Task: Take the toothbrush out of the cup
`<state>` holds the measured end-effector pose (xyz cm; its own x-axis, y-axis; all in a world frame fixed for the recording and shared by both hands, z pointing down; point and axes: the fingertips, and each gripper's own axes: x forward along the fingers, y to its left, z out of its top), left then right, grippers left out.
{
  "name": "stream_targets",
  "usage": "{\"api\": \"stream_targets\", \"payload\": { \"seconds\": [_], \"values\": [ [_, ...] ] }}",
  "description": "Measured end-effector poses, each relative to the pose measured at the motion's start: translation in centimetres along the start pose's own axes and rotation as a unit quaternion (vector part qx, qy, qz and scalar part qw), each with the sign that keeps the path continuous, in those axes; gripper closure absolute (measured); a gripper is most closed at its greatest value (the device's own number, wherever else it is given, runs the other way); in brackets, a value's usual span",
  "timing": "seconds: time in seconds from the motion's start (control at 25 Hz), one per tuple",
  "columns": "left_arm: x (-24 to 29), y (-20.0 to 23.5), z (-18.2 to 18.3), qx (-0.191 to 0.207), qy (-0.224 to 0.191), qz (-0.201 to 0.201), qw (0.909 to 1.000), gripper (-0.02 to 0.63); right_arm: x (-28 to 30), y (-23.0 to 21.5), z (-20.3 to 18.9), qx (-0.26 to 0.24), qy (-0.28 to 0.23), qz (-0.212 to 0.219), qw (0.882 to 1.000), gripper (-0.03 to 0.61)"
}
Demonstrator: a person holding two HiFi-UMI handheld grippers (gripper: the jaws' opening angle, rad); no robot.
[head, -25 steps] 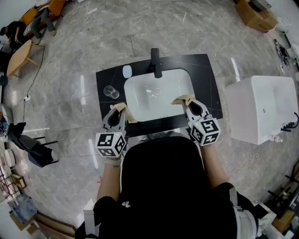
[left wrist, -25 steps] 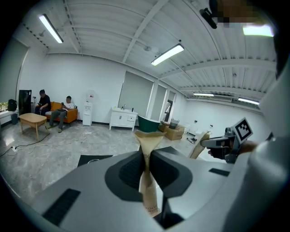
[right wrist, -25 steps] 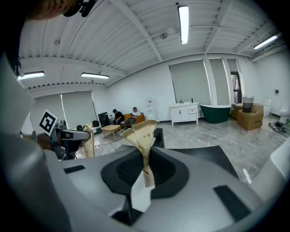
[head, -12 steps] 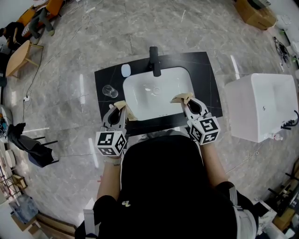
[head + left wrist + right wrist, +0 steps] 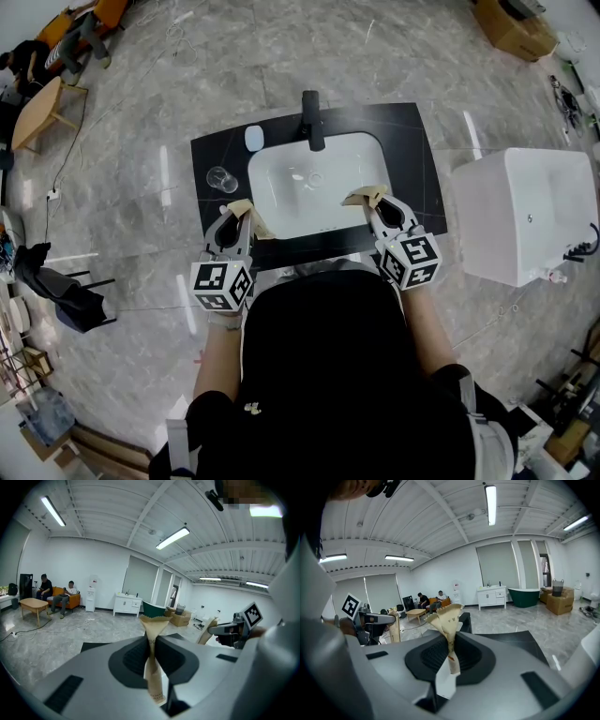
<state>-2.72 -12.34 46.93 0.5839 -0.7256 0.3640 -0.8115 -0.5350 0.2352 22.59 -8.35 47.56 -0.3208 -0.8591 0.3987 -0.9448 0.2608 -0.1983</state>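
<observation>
Above the black counter's [image 5: 412,141] near edge, we hold the left gripper [image 5: 246,207] and right gripper [image 5: 367,197] pinched closed on nothing, flanking the white basin [image 5: 319,192]. The glass cup [image 5: 222,181] stands just beyond the left one; the toothbrush is too small to make out.

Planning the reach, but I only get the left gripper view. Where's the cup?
Observer: In the head view, a clear cup sits on the black counter, left of the white sink.
Operator: Where's the left gripper relative to it?
Observer: Over the counter's front part, nearer the person than the cup, apart from it.
Operator: And the right gripper?
Observer: Its own view shows jaws together, nothing between them.
</observation>
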Motion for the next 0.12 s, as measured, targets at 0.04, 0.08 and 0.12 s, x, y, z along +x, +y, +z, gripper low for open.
{"api": "stream_targets", "payload": {
  "seconds": [0.04,0.08,0.12],
  "values": [
    [-0.12,0.01,0.06,0.000,-0.001,0.000,1.0000,0.563,-0.09,0.08,0.02,0.000,0.000,0.000,1.000,0.526],
    [-0.24,0.02,0.13,0.001,-0.002,0.001,1.0000,0.563,-0.17,0.16,0.04,0.000,0.000,0.000,1.000,0.526],
    [-0.36,0.03,0.20,0.001,-0.003,0.001,1.0000,0.563,-0.25,0.24,0.06,-0.001,0.000,-0.001,1.000,0.526]
  ]
}}
